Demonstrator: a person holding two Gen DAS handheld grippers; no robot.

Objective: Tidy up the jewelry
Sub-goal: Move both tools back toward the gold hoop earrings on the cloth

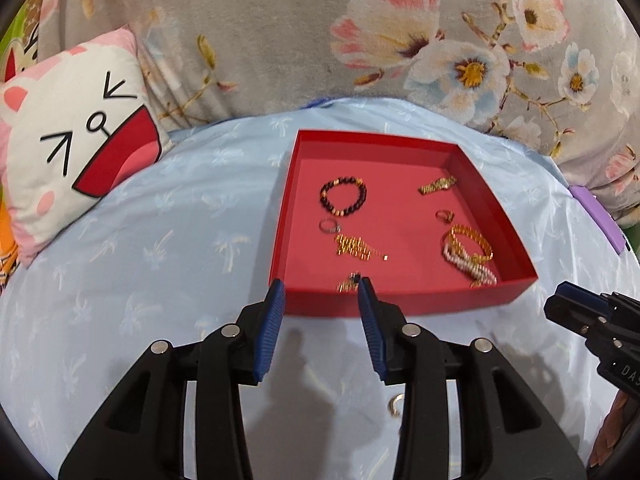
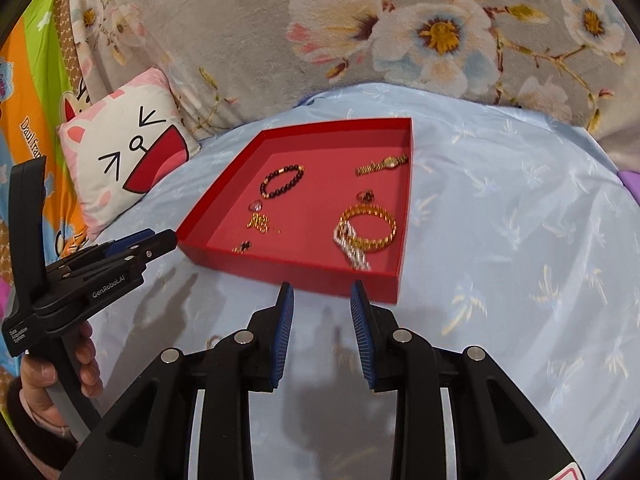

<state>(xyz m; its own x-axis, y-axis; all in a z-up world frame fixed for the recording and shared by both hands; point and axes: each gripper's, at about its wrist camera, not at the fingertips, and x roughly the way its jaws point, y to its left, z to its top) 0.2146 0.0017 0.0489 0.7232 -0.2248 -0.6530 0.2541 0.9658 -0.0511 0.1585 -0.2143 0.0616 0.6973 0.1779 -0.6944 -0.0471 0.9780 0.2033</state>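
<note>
A red tray (image 1: 400,300) (image 2: 296,270) lies on a light blue sheet. In it are a dark bead bracelet (image 1: 343,196) (image 2: 281,181), a gold watch (image 1: 437,185) (image 2: 382,164), a gold bangle (image 1: 472,242) (image 2: 368,228) over a pearl bracelet (image 1: 470,266) (image 2: 354,254), a gold chain (image 1: 354,246) (image 2: 260,224), rings and a small dark-stoned piece (image 1: 350,282) (image 2: 242,247). A gold ring (image 1: 397,405) lies on the sheet under my left gripper (image 1: 322,292), which is open and empty at the tray's near wall. My right gripper (image 2: 322,294) is open and empty just short of the tray.
A cat-face cushion (image 1: 76,136) (image 2: 128,148) lies at the left. A grey floral blanket (image 1: 320,28) (image 2: 400,28) rises behind the tray. A purple object (image 1: 598,216) sits at the right edge. The other gripper shows at each view's side.
</note>
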